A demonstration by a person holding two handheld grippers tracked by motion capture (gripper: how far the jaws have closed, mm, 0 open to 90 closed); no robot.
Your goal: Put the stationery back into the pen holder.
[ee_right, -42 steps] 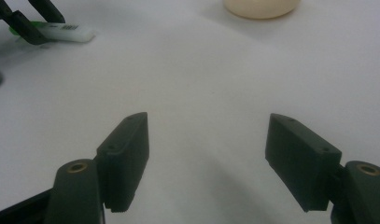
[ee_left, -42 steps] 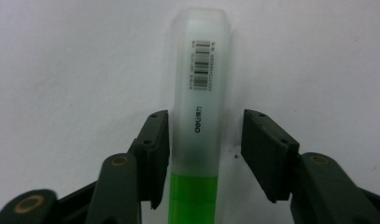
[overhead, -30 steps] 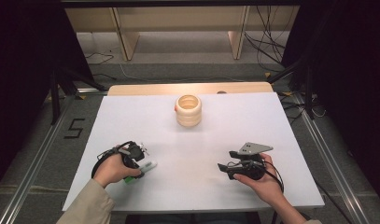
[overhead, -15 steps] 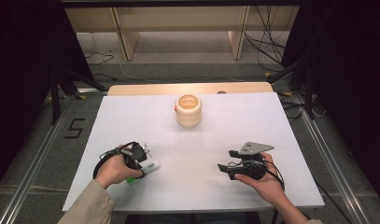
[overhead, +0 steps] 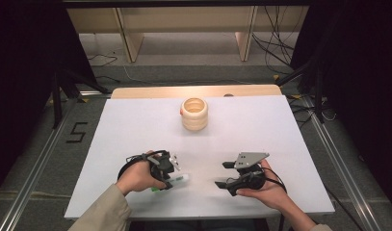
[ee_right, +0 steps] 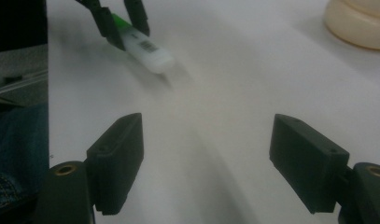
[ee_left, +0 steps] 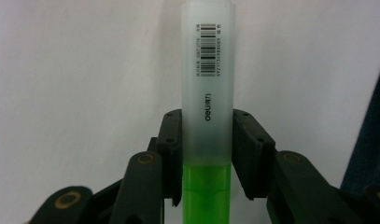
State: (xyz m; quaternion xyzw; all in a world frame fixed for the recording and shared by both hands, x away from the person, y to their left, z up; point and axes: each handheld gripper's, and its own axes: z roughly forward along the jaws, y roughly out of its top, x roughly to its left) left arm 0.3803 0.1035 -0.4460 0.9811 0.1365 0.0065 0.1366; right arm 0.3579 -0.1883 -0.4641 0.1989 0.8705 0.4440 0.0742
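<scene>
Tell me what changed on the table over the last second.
The left gripper, shut on the green highlighter, carried it a little rightward toward the table's middle. The right gripper kept its place while its jaws have just been opening, with nothing between them. The cream ribbed holder stayed where it was at the far middle of the white table.
</scene>
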